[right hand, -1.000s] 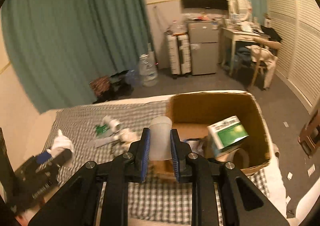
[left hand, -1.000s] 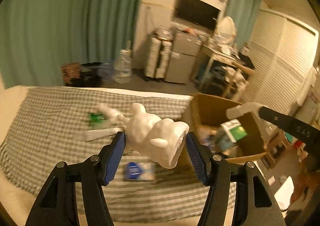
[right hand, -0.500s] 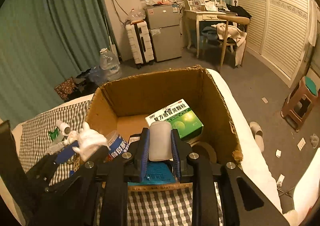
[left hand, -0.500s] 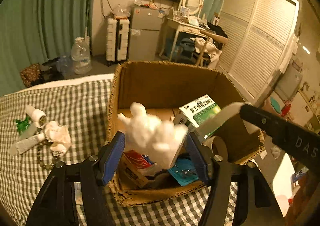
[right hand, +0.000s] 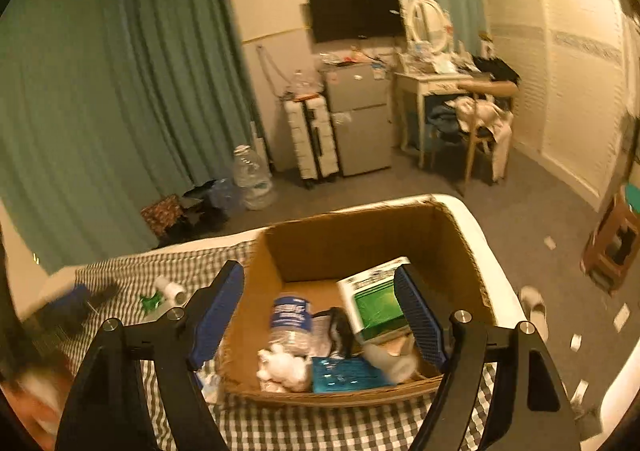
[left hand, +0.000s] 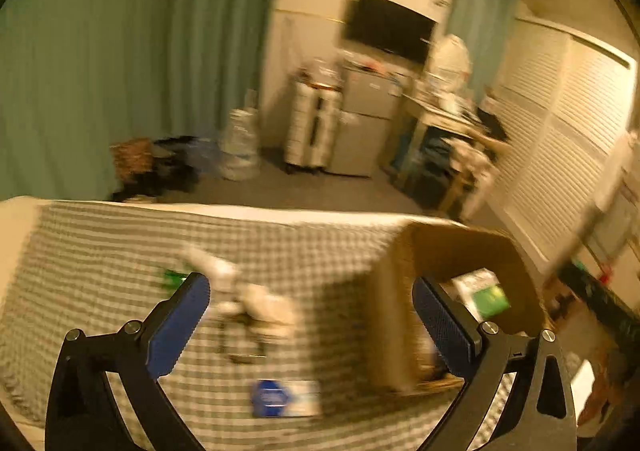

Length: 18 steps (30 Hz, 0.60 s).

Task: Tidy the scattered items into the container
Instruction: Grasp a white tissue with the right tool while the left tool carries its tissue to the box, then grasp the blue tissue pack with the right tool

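Both sets of tongs are opening right now. The right gripper (right hand: 320, 311) hangs over the cardboard box (right hand: 360, 247), jaws spreading apart with nothing pressed between the blue pads. Inside the box a white plush toy (right hand: 282, 369) lies at the near wall, a clear plastic bottle with a blue label (right hand: 291, 321) just behind it, and a teal packet (right hand: 348, 373) beside the toy. A green-and-white carton (right hand: 376, 303) leans toward the right side, and a translucent white cup (right hand: 390, 363), a little blurred, lies on its side by the near right corner. Something dark sits between bottle and carton; hard to make out.

Over to the left gripper (left hand: 310, 315): jaws going wide, empty, above the grey checked bedspread (left hand: 100, 243). This view is badly smeared. The box (left hand: 448, 251) sits to its right, the green carton (left hand: 484, 295) showing inside. Loose on the cloth: a blue-and-white packet (left hand: 286, 397) nearest, a pale crumpled lump (left hand: 268, 309) beyond it, a white tube-like item (left hand: 212, 265), and something green (left hand: 174, 277) beside the left pad.
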Motion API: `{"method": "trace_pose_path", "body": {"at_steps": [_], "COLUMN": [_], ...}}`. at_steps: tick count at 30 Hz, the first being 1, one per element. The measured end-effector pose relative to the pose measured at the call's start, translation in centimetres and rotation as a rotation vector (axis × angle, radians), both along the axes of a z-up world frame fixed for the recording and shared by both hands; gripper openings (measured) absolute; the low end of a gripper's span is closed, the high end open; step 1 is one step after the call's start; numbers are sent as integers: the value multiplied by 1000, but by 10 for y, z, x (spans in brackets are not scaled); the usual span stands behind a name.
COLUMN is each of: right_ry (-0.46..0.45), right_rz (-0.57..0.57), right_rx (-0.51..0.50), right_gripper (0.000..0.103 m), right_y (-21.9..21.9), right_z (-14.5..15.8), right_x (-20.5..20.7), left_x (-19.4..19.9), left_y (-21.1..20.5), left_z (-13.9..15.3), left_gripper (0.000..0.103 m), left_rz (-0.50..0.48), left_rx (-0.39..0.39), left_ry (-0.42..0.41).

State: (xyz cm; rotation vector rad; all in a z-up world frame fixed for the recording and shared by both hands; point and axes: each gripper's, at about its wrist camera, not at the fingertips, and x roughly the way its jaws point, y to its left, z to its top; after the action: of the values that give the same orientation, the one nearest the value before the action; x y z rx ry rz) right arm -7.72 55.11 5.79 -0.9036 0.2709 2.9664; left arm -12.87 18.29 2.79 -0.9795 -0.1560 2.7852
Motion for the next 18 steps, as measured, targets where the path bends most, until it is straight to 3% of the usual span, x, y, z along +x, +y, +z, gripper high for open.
{"method": "trace_pose_path", "body": {"at_steps": [5, 10, 14, 18], "right_ry": [-27, -174, -303, -435], "right_rz": [195, 386, 434, 438], "right_rx": [55, 81, 120, 201], "right_gripper": [82, 84, 84, 86], "right_y": [-71, -151, -199, -233], "right_z": [-4, -47, -89, -141], "right_x": [-6, -15, -24, -34], "left_x": [20, 29, 31, 26], "left_y": [-83, -125, -138, -142], "left_z": [-9, -85, -149, -187], "left_gripper": [103, 103, 103, 103], "left_rz": [153, 236, 261, 239], "left_rx": [-77, -140, -85, -32], "left_ry": [20, -74, -173, -265]}}
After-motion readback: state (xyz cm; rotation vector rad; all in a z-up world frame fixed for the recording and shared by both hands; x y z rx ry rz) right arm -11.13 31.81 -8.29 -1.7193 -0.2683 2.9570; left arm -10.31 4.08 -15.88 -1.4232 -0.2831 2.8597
